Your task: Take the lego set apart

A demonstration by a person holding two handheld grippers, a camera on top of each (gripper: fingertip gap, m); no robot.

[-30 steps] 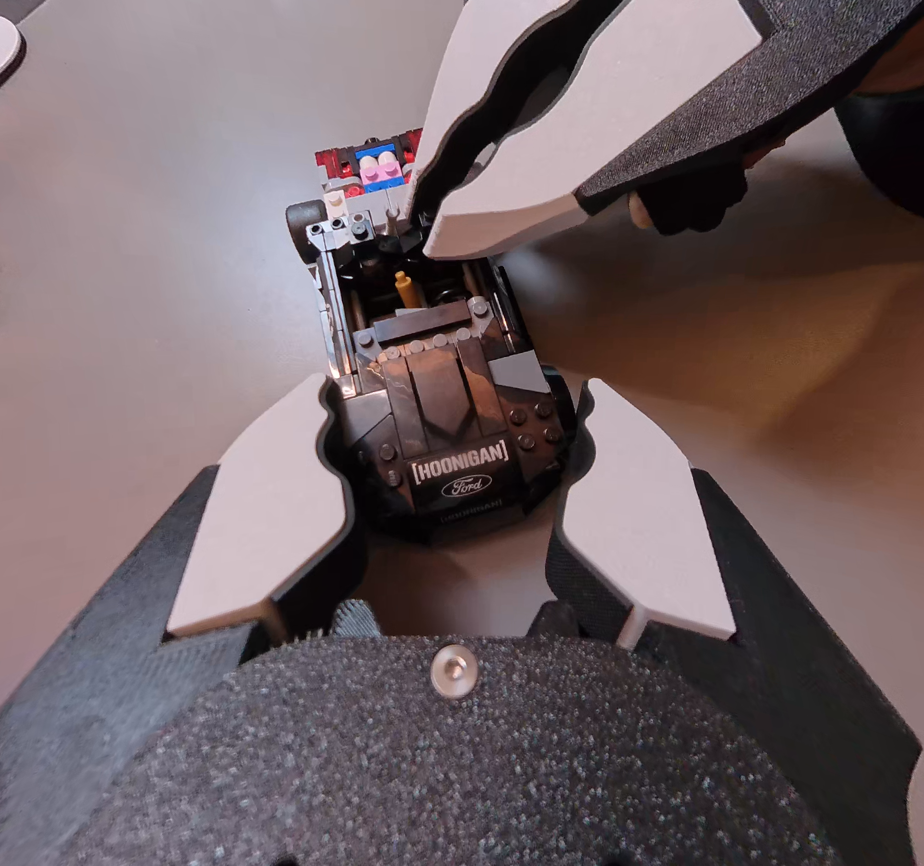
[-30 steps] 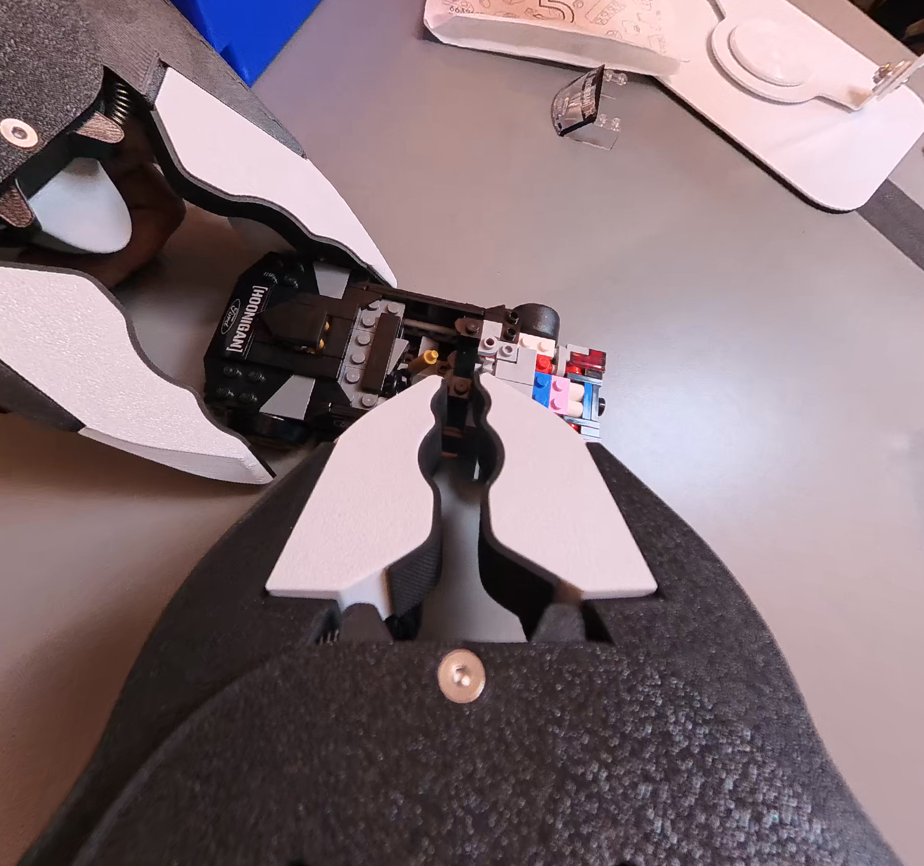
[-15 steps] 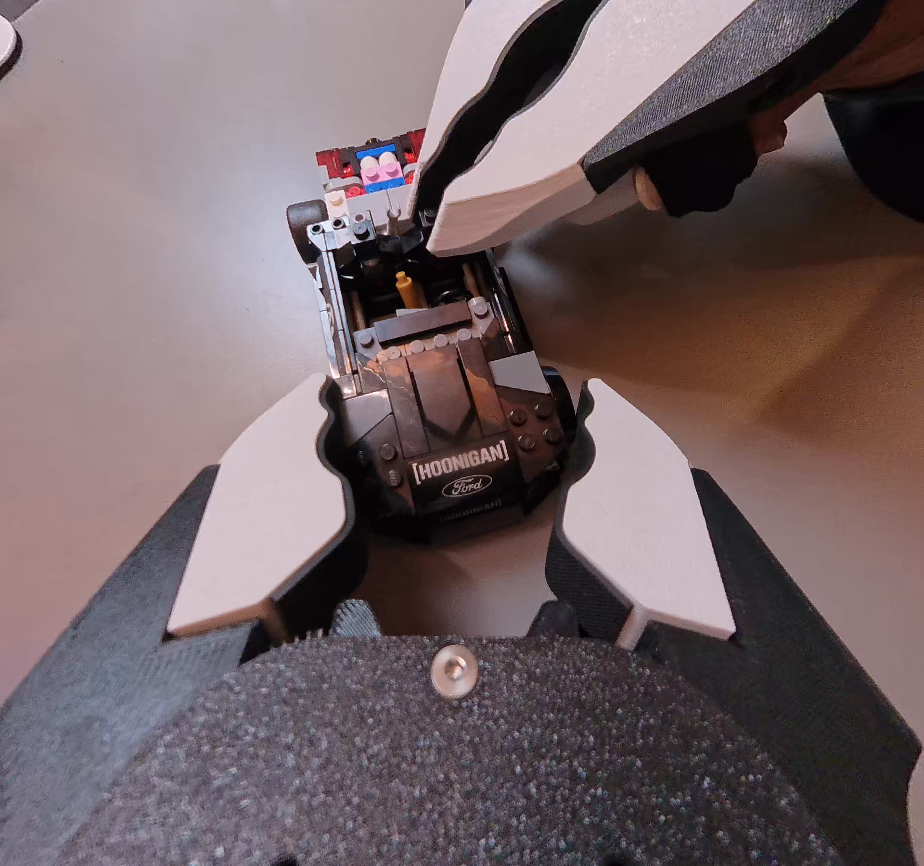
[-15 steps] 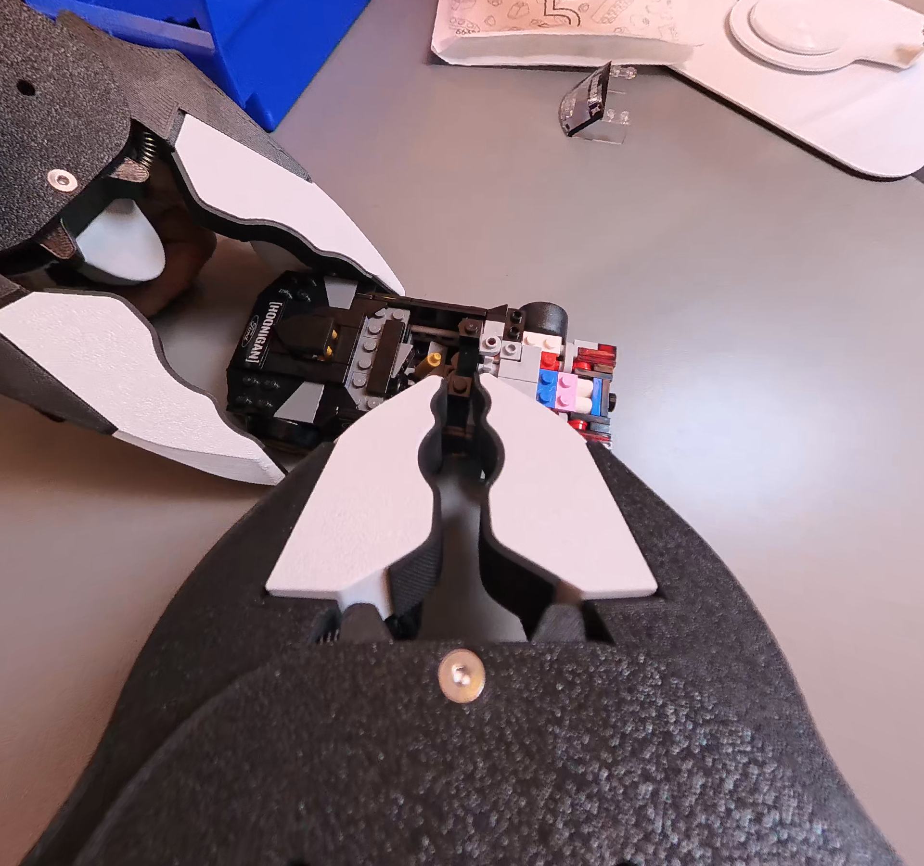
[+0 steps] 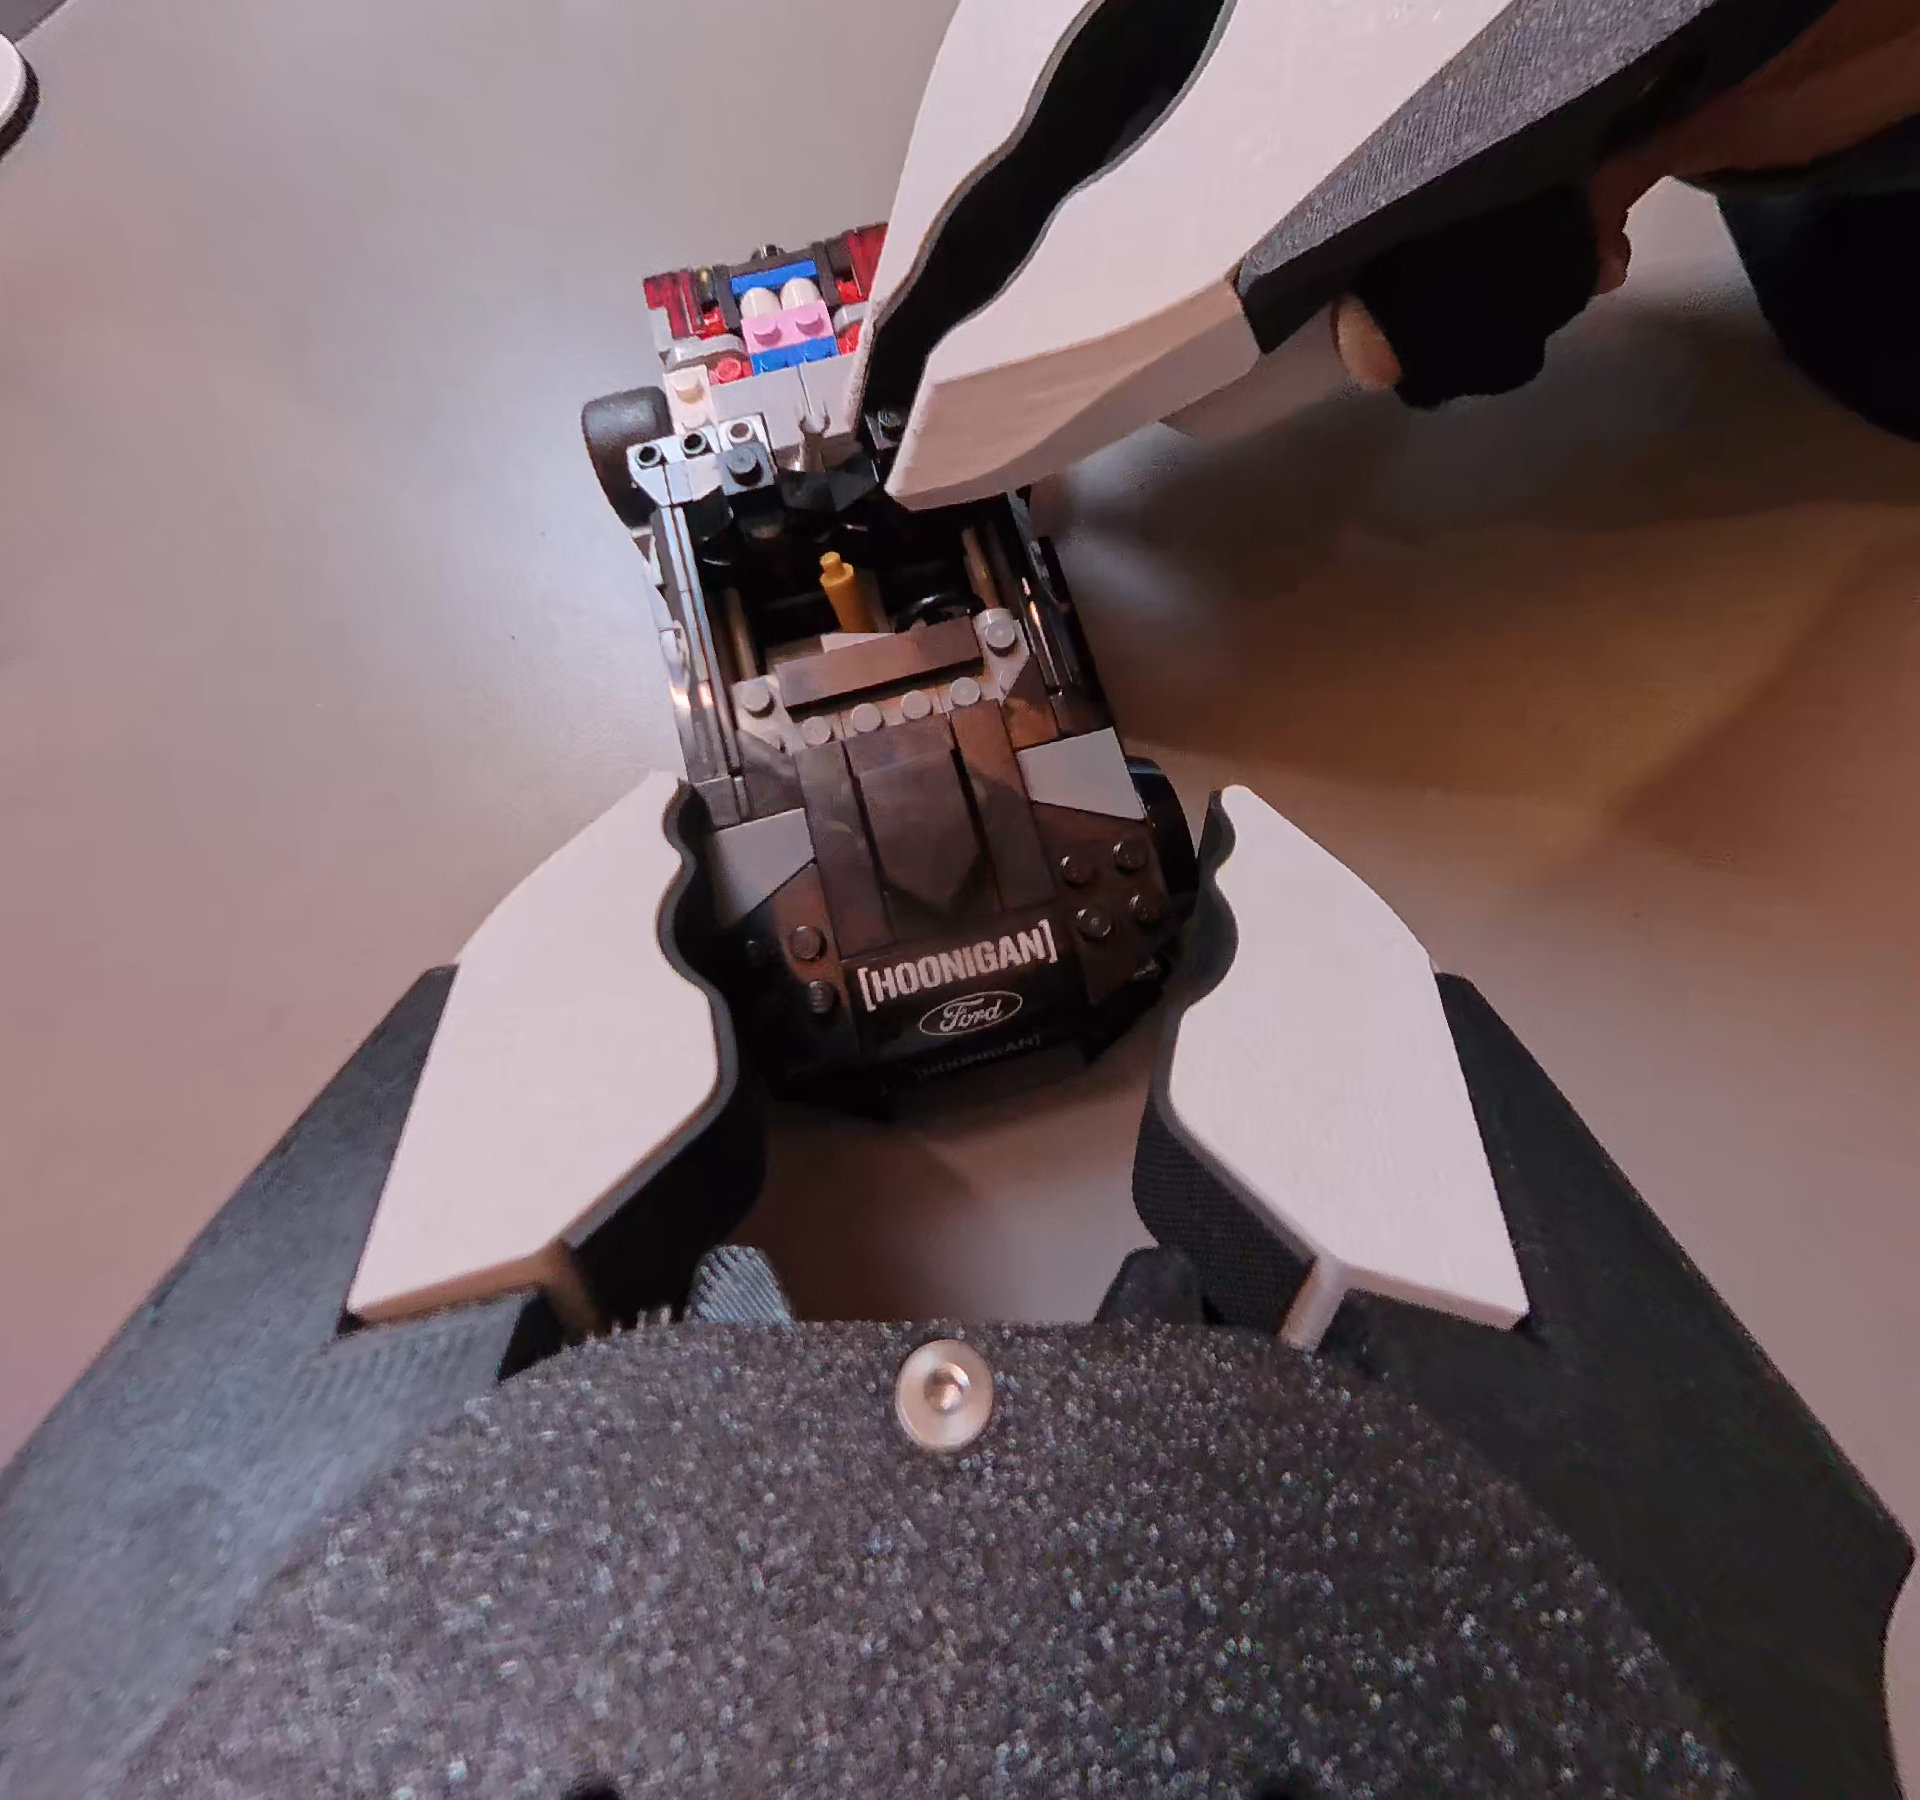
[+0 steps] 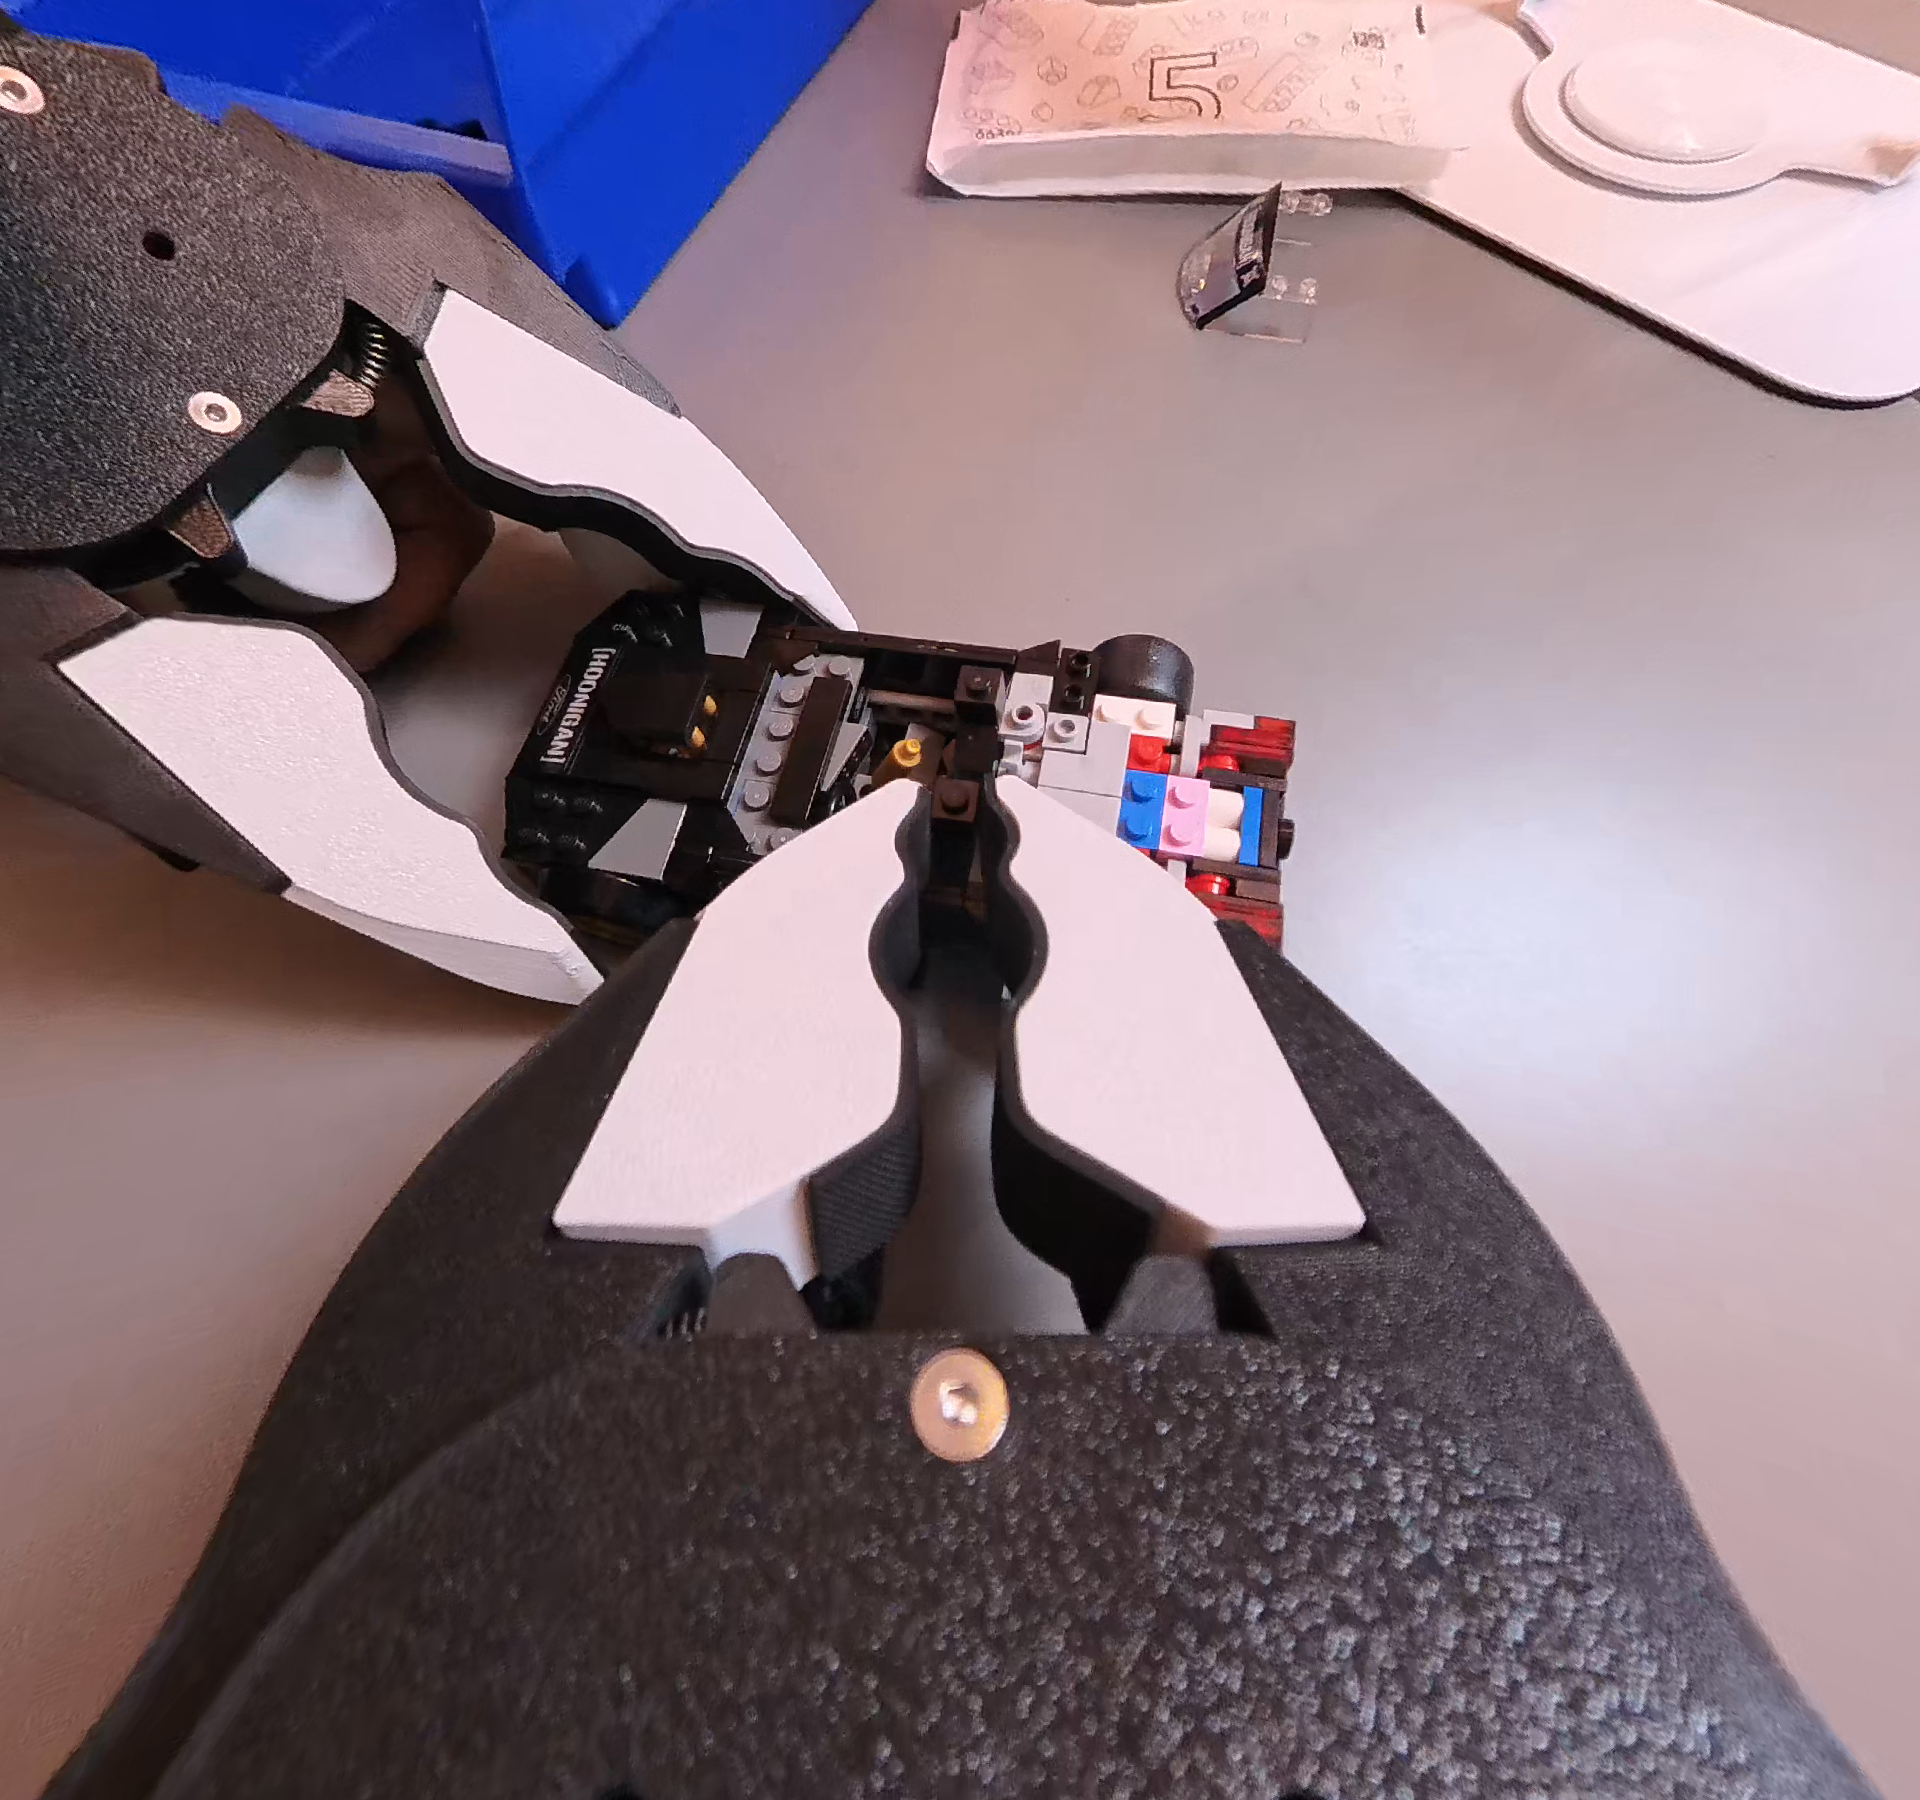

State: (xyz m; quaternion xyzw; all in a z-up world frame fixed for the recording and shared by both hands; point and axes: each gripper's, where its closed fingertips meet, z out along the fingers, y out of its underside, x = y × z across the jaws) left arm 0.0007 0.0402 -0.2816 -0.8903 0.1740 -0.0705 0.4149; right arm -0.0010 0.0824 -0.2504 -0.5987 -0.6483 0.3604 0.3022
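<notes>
I see a small black lego car (image 5: 914, 815), upright on the grey tabletop (image 5: 312, 503). Its roof is off, so the cabin lies open, with a yellow lever (image 5: 844, 589) standing inside. The sloped black hood carries a printed plate at the nose and grey wedge tiles at either side. The rear is stripped to bare grey, white, red, blue and pink bricks (image 6: 1174, 805). One black rear wheel (image 6: 1143, 664) shows. A loose clear windscreen piece (image 6: 1242, 264) lies well apart.
</notes>
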